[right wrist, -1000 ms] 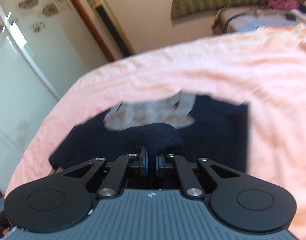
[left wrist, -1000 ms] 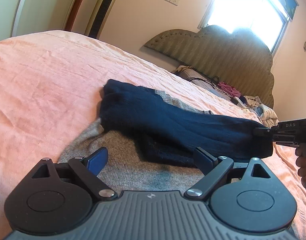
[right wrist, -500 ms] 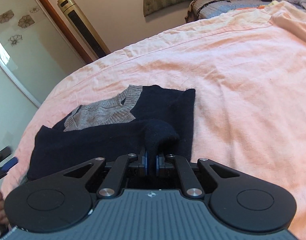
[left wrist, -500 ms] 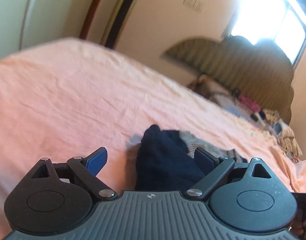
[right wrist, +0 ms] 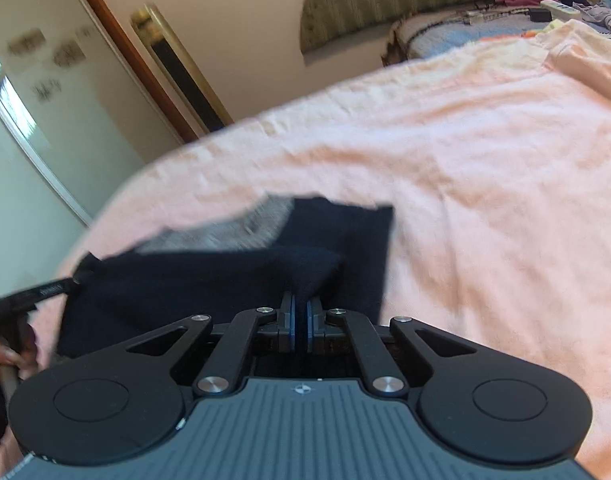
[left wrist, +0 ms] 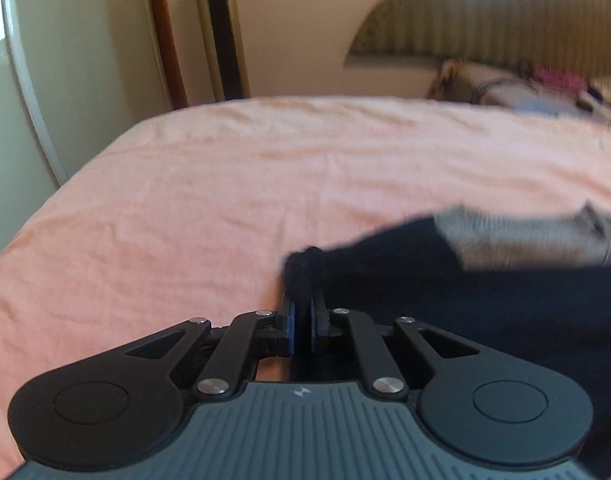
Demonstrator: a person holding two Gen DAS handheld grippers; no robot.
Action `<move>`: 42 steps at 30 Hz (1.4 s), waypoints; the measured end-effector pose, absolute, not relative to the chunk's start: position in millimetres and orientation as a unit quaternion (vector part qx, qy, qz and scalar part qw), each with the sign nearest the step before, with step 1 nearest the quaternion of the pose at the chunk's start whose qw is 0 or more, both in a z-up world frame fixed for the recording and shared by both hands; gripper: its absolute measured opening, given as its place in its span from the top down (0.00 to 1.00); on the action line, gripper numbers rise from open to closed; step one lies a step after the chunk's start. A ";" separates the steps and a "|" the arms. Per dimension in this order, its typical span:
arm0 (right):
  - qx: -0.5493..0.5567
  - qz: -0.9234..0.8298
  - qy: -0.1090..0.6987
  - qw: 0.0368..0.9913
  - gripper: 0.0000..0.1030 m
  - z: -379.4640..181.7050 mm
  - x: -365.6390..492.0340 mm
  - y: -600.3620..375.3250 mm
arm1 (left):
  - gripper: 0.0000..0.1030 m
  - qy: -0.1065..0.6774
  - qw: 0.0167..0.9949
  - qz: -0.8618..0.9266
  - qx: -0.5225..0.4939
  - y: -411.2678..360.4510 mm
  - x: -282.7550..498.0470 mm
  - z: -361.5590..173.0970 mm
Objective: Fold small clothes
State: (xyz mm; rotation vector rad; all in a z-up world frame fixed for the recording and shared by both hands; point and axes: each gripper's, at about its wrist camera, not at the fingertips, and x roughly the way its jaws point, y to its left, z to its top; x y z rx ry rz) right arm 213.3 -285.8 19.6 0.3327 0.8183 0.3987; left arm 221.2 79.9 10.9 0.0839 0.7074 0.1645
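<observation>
The navy sweater lay at lower centre on the pink bedsheet. Your left gripper and right gripper each pinched a dark corner. Thin bunched bites might slip if you pulled apart. A second earlier your left jaws stood wide; they had just been closing onto the cloth.

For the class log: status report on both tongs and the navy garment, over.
Left tongs just closed on navy garment corner. Right tongs clamped on another fold. Pink bedsheet ahead, nothing blocking.
</observation>
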 end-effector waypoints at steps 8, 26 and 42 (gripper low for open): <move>0.195 0.172 0.329 0.908 0.52 44.4 198.6 -298.7 | 0.59 0.231 0.965 0.116 0.033 71.0 177.9 55.9; 0.113 0.149 0.328 0.926 0.64 34.8 206.4 -260.5 | 0.08 0.314 0.948 0.030 0.044 57.9 150.5 30.4; 0.007 0.145 0.360 0.921 0.91 28.4 109.5 -288.2 | 0.96 0.349 0.935 0.038 0.046 98.7 84.0 12.0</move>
